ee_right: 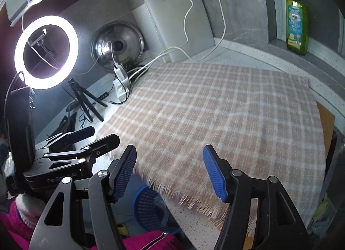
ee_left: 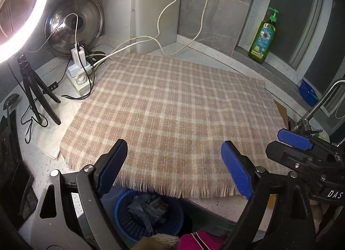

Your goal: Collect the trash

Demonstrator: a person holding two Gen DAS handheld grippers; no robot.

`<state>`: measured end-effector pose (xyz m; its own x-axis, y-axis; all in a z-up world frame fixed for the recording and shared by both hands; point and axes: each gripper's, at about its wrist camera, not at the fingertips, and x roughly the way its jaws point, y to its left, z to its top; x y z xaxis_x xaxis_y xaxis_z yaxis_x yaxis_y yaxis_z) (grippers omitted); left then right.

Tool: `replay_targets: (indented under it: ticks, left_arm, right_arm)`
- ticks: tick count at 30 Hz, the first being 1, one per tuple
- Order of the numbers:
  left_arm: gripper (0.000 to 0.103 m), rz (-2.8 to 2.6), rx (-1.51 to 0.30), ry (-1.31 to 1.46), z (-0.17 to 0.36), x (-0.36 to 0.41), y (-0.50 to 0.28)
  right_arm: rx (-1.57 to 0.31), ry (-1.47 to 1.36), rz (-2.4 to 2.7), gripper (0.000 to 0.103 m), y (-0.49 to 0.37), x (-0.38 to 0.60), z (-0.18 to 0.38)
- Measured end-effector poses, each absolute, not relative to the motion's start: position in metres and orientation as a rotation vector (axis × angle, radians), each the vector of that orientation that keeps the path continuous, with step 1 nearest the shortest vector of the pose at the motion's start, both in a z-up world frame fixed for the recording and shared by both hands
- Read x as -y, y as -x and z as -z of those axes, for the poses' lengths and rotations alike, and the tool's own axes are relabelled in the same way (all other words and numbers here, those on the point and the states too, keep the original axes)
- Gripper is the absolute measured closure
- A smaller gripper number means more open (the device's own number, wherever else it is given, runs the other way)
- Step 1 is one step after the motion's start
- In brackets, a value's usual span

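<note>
A blue plastic basket stands on the floor below the counter's front edge, with dark crumpled trash inside it. The right wrist view shows the same basket, partly hidden by the fringe. A pink-and-cream plaid cloth covers the counter and nothing lies on it. My left gripper hangs open above the cloth's fringed front edge, nothing between its blue pads. My right gripper is open too and empty, over the same edge. Each gripper shows at the side of the other's view.
A lit ring light on a black tripod, a power strip with white cables, a steel pot lid and a white cutting board crowd the back left. A green soap bottle stands on the right ledge. A pink sleeve is at the bottom.
</note>
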<state>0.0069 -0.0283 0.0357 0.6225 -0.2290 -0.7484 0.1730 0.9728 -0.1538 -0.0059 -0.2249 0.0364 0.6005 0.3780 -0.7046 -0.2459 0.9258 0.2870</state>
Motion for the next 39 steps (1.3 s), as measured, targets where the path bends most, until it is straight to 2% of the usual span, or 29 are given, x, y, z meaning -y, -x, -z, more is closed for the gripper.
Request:
replay_targets:
  ticks: [3, 6, 39]
  left_arm:
    - [0.01, 0.219, -0.864, 0.063, -0.0412, 0.0325, -0.008]
    - [0.005, 0.198, -0.877, 0.053, -0.042, 0.0357, -0.0101]
    - [0.004, 0.18, -0.888, 0.07, -0.0424, 0.0329, -0.011]
  right_arm:
    - [-0.827, -0.163, -0.358, 0.025, 0.0074, 0.2268, -0.0402]
    - [-0.82, -0.167, -0.356, 0.025, 0.0066, 0.2296, -0.0411]
    - [-0.838, -0.194, -0.344, 0.025, 0.003, 0.2303, -0.0354]
